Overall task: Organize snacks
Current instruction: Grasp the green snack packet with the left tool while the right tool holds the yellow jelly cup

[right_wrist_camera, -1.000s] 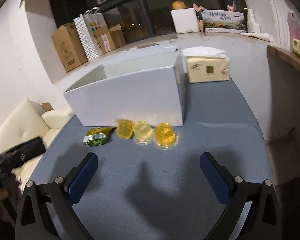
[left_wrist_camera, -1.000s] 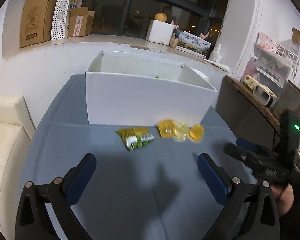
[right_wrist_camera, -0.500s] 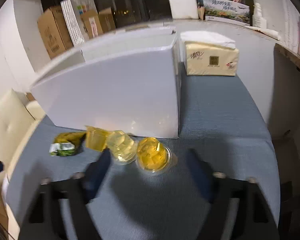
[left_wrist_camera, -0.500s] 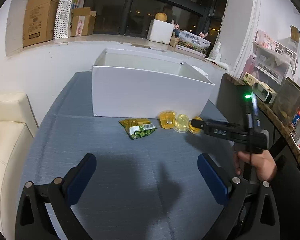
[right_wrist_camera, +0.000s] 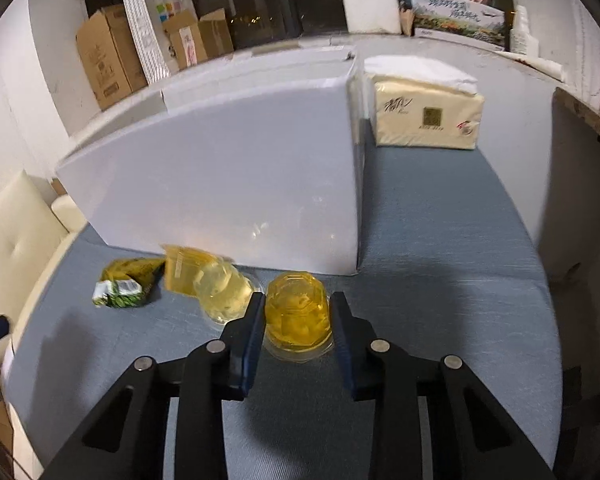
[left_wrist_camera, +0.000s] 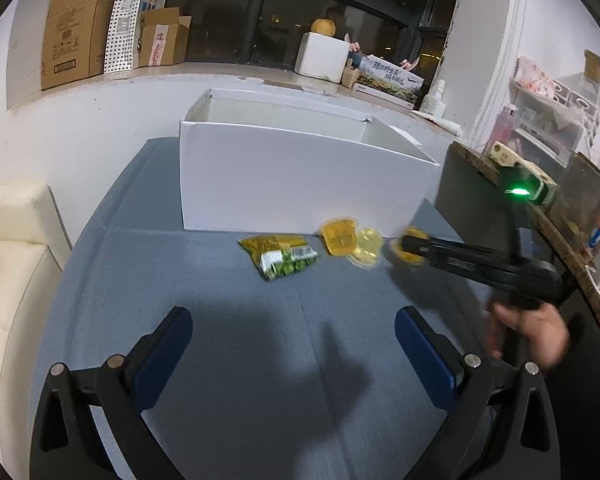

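We have our right gripper [right_wrist_camera: 296, 320] closed around the rightmost jelly cup [right_wrist_camera: 298, 314], its pads against both sides while the cup sits on the blue table [right_wrist_camera: 440, 280], just in front of the white box [right_wrist_camera: 220, 176]; our left gripper [left_wrist_camera: 292, 344] hangs wide open over bare cloth, holding nothing. As far as we can judge, the sorting has barely begun: the pale jelly cup [right_wrist_camera: 222, 292], the square jelly cup [right_wrist_camera: 182, 270] and the green snack packet [right_wrist_camera: 126, 286] all lie in a row along the box's near wall, and we cannot see whether anything is inside. The box wall stands tall right behind the cup, so we will need to lift clear over it; the pale cup touches our left pad, and a tissue pack [right_wrist_camera: 426, 120] sits beyond the box corner
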{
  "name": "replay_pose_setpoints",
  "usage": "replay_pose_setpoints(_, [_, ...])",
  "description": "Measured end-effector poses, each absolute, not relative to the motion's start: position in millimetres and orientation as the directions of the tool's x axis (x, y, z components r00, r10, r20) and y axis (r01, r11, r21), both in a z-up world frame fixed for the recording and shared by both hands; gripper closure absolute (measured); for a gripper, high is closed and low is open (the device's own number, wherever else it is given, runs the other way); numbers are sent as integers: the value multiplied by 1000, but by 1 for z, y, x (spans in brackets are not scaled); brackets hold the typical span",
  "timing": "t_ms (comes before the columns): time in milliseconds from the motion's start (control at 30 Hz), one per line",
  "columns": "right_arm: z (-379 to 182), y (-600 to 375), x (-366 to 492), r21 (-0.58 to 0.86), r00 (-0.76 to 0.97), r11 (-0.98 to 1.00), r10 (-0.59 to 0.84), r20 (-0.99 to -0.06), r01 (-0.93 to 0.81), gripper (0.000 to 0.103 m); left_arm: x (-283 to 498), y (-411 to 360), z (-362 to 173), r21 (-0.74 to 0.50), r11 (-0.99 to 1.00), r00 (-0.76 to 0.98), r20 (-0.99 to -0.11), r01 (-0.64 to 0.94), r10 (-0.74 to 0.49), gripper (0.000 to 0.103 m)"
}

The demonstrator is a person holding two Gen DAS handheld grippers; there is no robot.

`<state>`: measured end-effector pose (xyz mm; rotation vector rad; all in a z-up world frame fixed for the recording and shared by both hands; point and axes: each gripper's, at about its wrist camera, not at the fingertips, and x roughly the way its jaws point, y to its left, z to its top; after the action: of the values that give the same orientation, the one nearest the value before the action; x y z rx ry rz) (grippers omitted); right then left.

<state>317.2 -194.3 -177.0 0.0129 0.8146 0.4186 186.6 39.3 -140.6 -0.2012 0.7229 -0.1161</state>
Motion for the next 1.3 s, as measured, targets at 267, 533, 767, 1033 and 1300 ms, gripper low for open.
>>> replay_pose_setpoints(267, [-143, -205, 282, 196, 626, 901, 413, -661, -388, 68, 249, 27, -152, -176, 984, 726, -674, 21, -136, 0])
replay_pose_setpoints(533, [-123, -222, 255, 223, 644, 894, 437, -628, -389, 68, 299, 17, -179, -109, 994, 682, -725, 18, -92, 0])
replay_pose_setpoints(767, [-121, -220, 253, 222, 644, 887, 449, -619, -405, 68, 318, 15, -196, -102, 995, 626, -774, 24, -95, 1])
replay_pose_setpoints(1033, [-126, -216, 249, 232, 631, 881, 461, -624, -413, 68, 326, 8, -192, -64, 997, 616, -784, 39, -75, 43])
replay_pose_setpoints(1300, [-122, -212, 246, 234, 633, 875, 471, -614, -423, 68, 287, -5, -154, -66, 993, 700, -706, 94, -113, 44])
